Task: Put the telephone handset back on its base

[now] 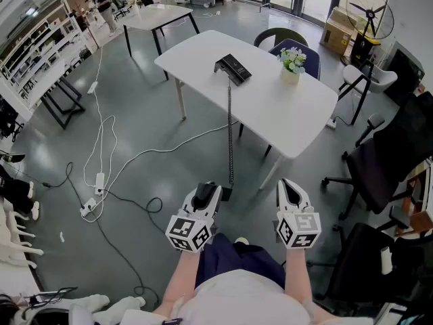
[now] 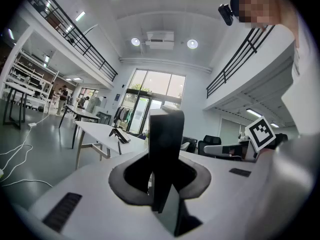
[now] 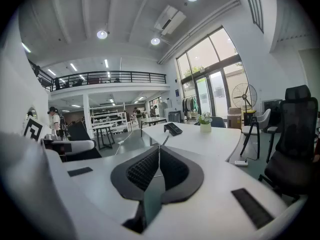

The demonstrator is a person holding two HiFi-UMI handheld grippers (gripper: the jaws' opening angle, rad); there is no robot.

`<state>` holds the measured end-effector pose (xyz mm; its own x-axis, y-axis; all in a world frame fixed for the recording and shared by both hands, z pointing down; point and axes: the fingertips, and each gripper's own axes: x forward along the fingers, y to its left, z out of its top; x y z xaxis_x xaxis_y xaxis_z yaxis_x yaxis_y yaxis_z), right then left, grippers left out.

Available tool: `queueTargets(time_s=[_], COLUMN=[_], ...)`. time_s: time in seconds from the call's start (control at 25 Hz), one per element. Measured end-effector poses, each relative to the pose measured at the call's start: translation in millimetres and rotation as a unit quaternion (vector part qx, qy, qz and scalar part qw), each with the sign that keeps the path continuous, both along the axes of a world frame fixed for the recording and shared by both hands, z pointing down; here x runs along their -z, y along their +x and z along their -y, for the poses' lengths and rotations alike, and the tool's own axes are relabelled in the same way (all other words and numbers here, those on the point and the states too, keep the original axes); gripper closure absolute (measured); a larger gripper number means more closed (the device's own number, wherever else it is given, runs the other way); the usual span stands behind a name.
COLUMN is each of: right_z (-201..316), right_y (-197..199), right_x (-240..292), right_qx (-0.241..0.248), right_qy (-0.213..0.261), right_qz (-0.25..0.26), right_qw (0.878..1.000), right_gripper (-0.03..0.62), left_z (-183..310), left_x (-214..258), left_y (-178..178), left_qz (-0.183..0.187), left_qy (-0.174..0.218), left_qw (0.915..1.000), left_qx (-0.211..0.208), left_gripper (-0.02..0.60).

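Note:
The black telephone base (image 1: 232, 68) sits on the far side of a white table (image 1: 270, 107). Its coiled cord (image 1: 230, 134) stretches off the table edge and down to the black handset (image 1: 226, 193). My left gripper (image 1: 206, 189) is shut on the handset, well short of the table. In the left gripper view the handset (image 2: 166, 149) stands upright between the jaws, and the base (image 2: 119, 134) shows small in the distance. My right gripper (image 1: 291, 188) hangs beside the left one, shut with nothing in it; in its own view the pads (image 3: 145, 170) meet, with the base (image 3: 173, 128) far ahead.
A small potted plant (image 1: 292, 63) stands on the table to the right of the base. Black office chairs (image 1: 385, 161) crowd the right side and a standing fan (image 1: 371, 12) is behind them. White cables and a power strip (image 1: 100, 181) lie on the floor at left.

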<state>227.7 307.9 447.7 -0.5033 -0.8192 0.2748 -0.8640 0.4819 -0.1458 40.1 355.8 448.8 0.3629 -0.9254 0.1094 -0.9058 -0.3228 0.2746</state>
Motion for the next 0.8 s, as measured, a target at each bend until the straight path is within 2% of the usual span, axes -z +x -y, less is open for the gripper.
queueTargets(time_s=[0.6, 0.8], right_z=[10.0, 4.7], right_y=[0.6, -6.2], right_x=[-7.3, -9.5], right_qx=[-0.013, 0.0], right_qy=[-0.021, -0.025], right_qz=[0.012, 0.01], right_qw=[1.0, 1.0], right_gripper=[0.557, 0.557], left_z=[3.1, -1.8], left_x=[-3.7, -4.2], left_y=[-2.9, -6.4], left_qz=[-0.012, -0.013], left_qy=[-0.007, -0.011], left_qw=[0.9998, 0.9996], left_qx=[0.014, 0.02], left_gripper=[0.495, 0.495])
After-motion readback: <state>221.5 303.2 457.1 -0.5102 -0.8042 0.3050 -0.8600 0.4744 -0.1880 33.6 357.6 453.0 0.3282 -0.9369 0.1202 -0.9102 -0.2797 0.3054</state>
